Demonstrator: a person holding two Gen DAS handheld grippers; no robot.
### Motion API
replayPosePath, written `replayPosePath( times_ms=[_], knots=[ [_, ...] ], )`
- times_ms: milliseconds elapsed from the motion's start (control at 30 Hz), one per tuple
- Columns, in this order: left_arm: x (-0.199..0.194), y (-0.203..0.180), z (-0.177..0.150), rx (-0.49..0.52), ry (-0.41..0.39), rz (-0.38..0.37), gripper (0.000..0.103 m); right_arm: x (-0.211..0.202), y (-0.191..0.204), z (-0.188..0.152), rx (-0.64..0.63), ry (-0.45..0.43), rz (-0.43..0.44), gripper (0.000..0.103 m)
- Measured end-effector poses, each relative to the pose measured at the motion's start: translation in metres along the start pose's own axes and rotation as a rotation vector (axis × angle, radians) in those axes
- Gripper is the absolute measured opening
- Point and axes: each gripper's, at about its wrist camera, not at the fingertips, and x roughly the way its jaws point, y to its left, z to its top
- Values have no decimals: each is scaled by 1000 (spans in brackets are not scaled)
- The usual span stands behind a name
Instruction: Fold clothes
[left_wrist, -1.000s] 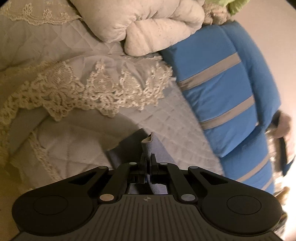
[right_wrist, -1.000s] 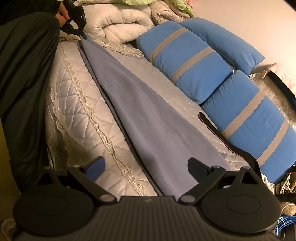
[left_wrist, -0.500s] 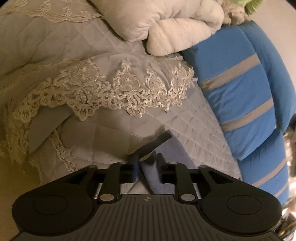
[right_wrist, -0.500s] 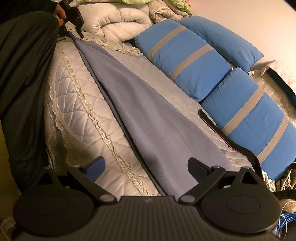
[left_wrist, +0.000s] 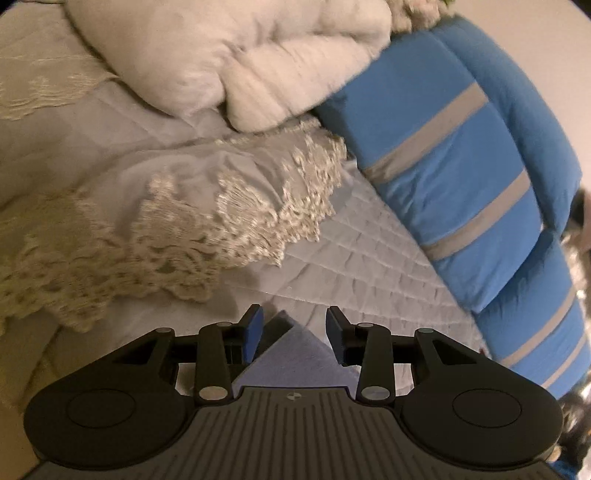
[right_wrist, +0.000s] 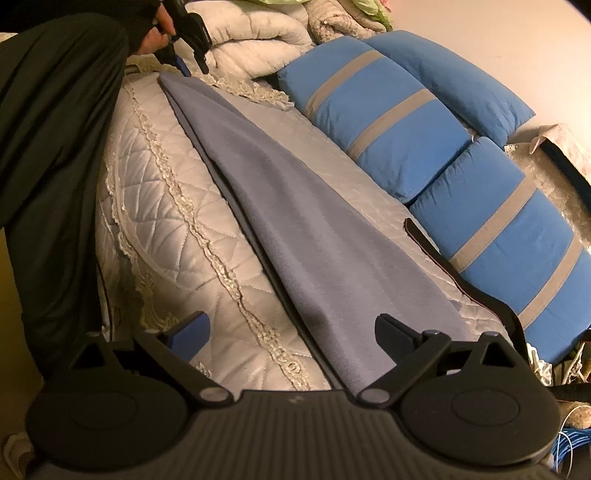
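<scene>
Both tongs are sitting apart, gripping nothing: left gripper (left_wrist: 291, 334) hovering over the cloth (right_wrist: 295, 221) corner, right gripper (right_wrist: 291, 332) at the near end. Cloth is lying flat along the bed (right_wrist: 155, 206), likely laid out for folding.

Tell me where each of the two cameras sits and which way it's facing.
Left wrist: on the left claw, open, low over the bed, facing the white duvet and blue cushions; a corner of the blue-grey cloth lies between its fingers.
Right wrist: on the right claw, open, at the cloth's opposite end, looking along it; shows the person's hand and dark-clothed body.
Shared: cloth, bed, cushions, duvet; the left claw appears in the right view.
</scene>
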Motion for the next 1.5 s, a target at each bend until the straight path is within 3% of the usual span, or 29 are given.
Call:
replayPosePath(
  times_ms=[100,133,167,200,267,400,567,800,933,1000,1100,1300,1400,1500],
  knots=[
    [14,-10,0,52,43,19,33,0,-1,-1,2,6,-4,100],
    [16,-13,-2,74,50,26,29,0,-1,-1,1,8,-5,100],
    [18,-17,-3,97,58,33,14,0,-2,-2,-1,8,-6,100],
    [19,-20,-4,118,63,41,7,0,-2,-2,-2,9,-7,100],
    [18,-24,-6,144,50,51,5,0,-2,-3,0,10,-8,100],
    [12,-28,-5,163,2,78,4,-1,-4,-4,7,8,-10,100],
    [14,-30,-1,172,-3,126,5,-1,-6,-5,20,6,-22,100],
    [6,-40,6,167,-1,236,15,-2,-12,-10,57,-10,-38,100],
    [-15,-69,5,238,-21,156,34,3,-24,-11,172,-12,-50,100],
    [-23,-87,2,281,-22,110,55,5,-31,-10,225,-20,-63,100],
    [-27,-127,-9,373,6,37,78,11,-43,-9,329,-28,-103,102],
    [-18,-225,-55,576,92,-152,78,37,-79,-17,640,4,-220,103],
    [-5,-273,-92,674,125,-246,78,56,-88,-28,719,85,-280,103],
    [12,-316,-139,802,153,-335,78,61,-91,-40,763,99,-257,103]
  ],
)
